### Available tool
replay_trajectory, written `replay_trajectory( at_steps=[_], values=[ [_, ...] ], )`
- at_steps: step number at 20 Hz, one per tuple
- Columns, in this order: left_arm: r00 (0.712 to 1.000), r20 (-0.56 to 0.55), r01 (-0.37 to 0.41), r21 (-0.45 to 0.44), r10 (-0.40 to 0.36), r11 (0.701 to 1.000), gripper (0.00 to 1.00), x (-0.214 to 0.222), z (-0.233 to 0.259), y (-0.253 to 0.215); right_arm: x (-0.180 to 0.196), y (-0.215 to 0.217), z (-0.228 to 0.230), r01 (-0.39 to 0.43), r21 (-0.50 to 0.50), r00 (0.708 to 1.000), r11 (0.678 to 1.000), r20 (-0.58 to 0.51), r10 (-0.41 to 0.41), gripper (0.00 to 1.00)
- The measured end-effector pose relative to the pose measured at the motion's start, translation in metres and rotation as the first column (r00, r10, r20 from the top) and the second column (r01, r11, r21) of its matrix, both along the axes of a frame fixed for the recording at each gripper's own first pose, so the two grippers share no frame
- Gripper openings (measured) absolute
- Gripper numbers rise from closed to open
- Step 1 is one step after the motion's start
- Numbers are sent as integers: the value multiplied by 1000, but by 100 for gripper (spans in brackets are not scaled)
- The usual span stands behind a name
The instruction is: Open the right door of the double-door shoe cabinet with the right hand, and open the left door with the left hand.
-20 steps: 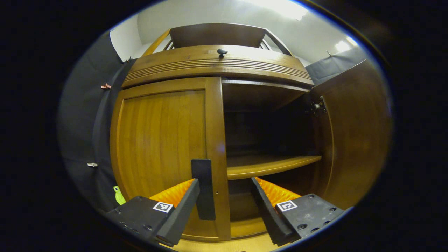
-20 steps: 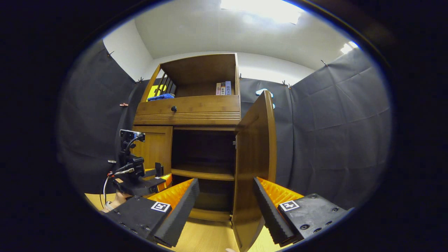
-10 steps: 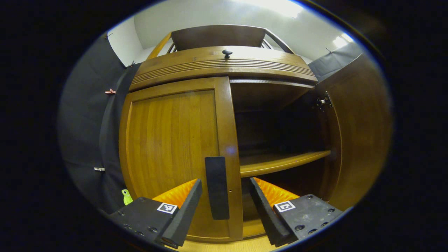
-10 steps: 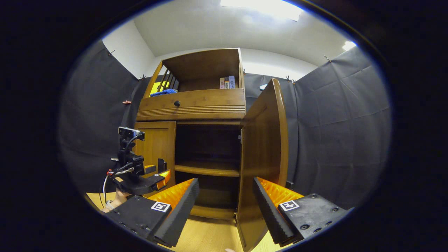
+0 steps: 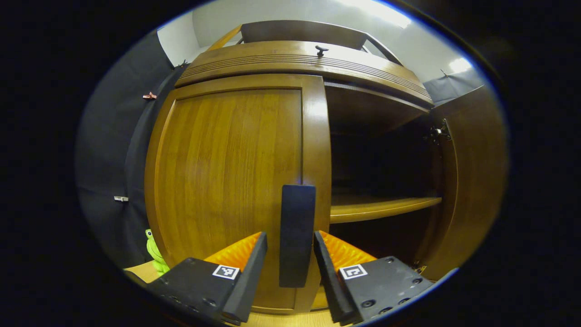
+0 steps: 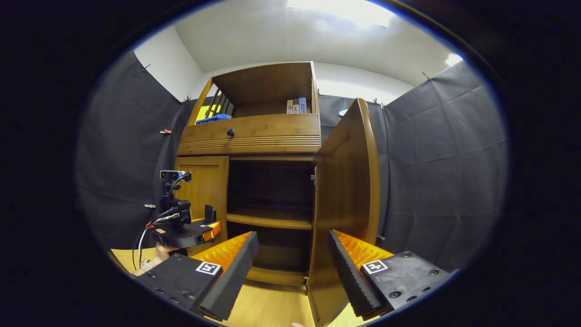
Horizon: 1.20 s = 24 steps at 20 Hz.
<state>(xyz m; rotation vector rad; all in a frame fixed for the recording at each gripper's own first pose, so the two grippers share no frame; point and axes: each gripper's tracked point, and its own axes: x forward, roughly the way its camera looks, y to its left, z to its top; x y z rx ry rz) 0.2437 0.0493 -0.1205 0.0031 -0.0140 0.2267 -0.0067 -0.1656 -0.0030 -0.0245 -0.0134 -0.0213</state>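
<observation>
Left gripper view: the left hand-held gripper [image 5: 289,272] straddles the black handle [image 5: 297,235] of the closed left door [image 5: 227,181], fingers not touching it. The right door [image 6: 347,200] stands open; the right hand-held gripper [image 6: 292,272] is spread, empty.

The left gripper view sits low and very close to the shoe cabinet [image 5: 254,59], looking slightly upward at the closed left door [image 5: 227,181], with its dark handle [image 5: 297,234] just ahead of the camera. The right gripper view looks from farther back and also low, facing the whole shoe cabinet [image 6: 254,136] from its front, tilted up toward the ceiling. Both views share the left door [image 6: 202,186], the open right door [image 6: 347,204] and the inner shelf [image 6: 268,218].
</observation>
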Motion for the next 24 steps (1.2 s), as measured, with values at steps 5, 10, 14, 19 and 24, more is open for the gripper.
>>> replay_trajectory(
  at_steps=[5,10,14,19,24],
  values=[
    [999,-13,32,12,-32,999,39,3,-3,-6,5,1,-5,-5,1,1000,1000,-11,5,97],
    [998,-37,50,-20,-50,999,31,-3,-4,-7,4,4,-7,4,8,1000,1000,-26,-4,97],
    [995,-52,78,-24,-79,997,29,-23,-1,-11,-5,13,4,8,-3,1000,1000,-10,-8,95],
    [991,-69,115,-33,-117,993,29,-69,3,-10,-14,28,14,-5,-4,1000,1000,1,5,97],
    [988,-83,128,-45,-132,991,29,-112,7,-3,-28,54,15,-32,18,999,999,-3,32,97]
  ],
)
